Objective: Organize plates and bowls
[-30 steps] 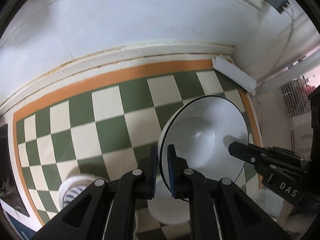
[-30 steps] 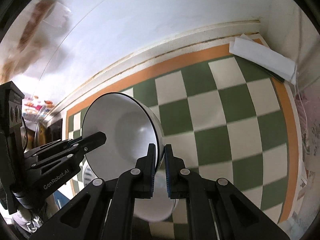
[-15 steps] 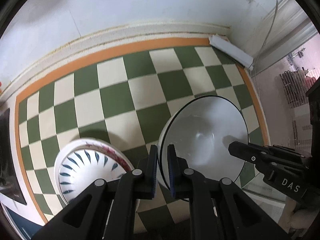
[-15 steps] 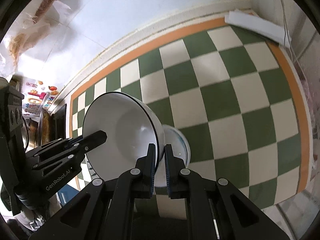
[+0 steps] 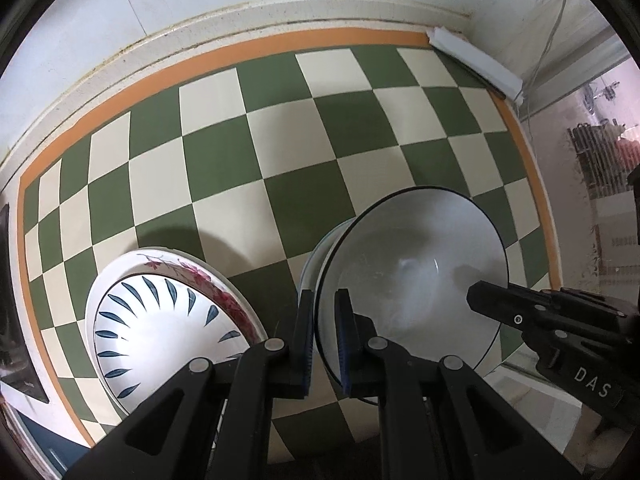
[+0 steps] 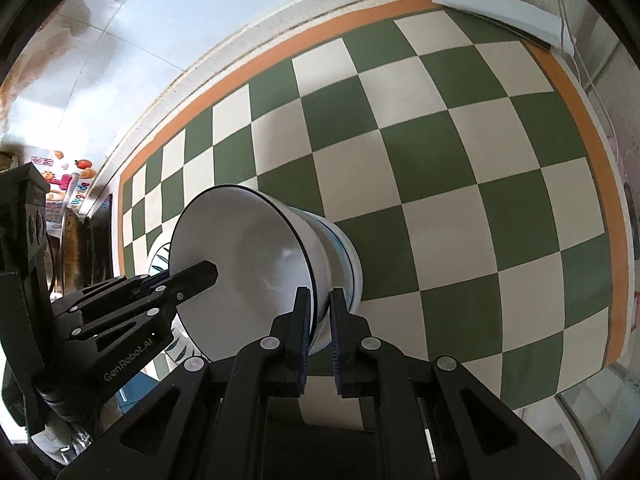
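Note:
A white bowl with a thin dark rim (image 5: pixel 416 276) (image 6: pixel 240 268) is held above the checkered cloth by both grippers. My left gripper (image 5: pixel 323 340) is shut on its near-left rim. My right gripper (image 6: pixel 320 320) is shut on the opposite rim. Right under it sits a second white bowl with a blue line (image 6: pixel 344 264), its edge showing in the left wrist view (image 5: pixel 316 256). A white plate with blue leaf marks (image 5: pixel 160 336) lies on a larger plate with a red flower rim (image 5: pixel 208 284), left of the bowls.
The green and cream checkered cloth (image 5: pixel 280 152) has an orange border (image 5: pixel 256 52) and meets a white wall behind. A white flat box (image 5: pixel 476 64) (image 6: pixel 504 8) lies at the far right corner beside a cable. A dark object sits at the left edge (image 6: pixel 92 248).
Both cameras have pulled back and lowered with the bowl. The held bowl is now right over the second white bowl. More of the leaf plate shows at the left.

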Demonstrator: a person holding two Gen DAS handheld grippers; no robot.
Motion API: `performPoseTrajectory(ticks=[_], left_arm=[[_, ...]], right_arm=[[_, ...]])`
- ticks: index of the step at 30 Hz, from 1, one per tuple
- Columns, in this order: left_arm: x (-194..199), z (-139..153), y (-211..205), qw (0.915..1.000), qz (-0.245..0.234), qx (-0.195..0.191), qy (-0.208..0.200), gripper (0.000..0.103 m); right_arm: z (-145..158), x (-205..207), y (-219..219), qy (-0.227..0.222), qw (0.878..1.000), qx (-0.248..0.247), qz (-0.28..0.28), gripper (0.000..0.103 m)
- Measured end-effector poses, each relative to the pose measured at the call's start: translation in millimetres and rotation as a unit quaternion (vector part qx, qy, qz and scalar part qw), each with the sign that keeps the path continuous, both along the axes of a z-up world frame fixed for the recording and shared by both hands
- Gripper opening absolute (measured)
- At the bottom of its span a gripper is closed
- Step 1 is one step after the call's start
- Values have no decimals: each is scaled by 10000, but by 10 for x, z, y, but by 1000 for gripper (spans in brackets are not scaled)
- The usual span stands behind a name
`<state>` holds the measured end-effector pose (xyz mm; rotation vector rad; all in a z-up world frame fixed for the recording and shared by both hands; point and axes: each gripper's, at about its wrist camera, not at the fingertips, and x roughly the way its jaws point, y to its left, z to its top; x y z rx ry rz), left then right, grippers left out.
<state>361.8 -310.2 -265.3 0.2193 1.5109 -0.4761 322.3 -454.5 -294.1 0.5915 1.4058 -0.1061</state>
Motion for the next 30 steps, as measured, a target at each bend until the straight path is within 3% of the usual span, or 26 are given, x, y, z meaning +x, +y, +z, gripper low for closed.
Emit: performPoseTrajectory(ticks=[11,20,24,28,30], left_arm=[[3,-205,-37,9994,-77,312,126,8],[-5,-204,-56,9990,-105,413,113,11],[-26,-85,-16,9992,-131,340,181,13],[-66,187,53,9996,-188,213,-4,24],[-81,341,108,9996,-190,150,-137,29]], right_arm=[[-232,73,9,261,9996,75,15,11],[-267,136,35,392,9992,-24,85,14],[-207,131,74,423,9989,-113,145,15],[-35,71,145,350,9987,-227,283,18],[103,26,198,250,9987,-273,346,28]])
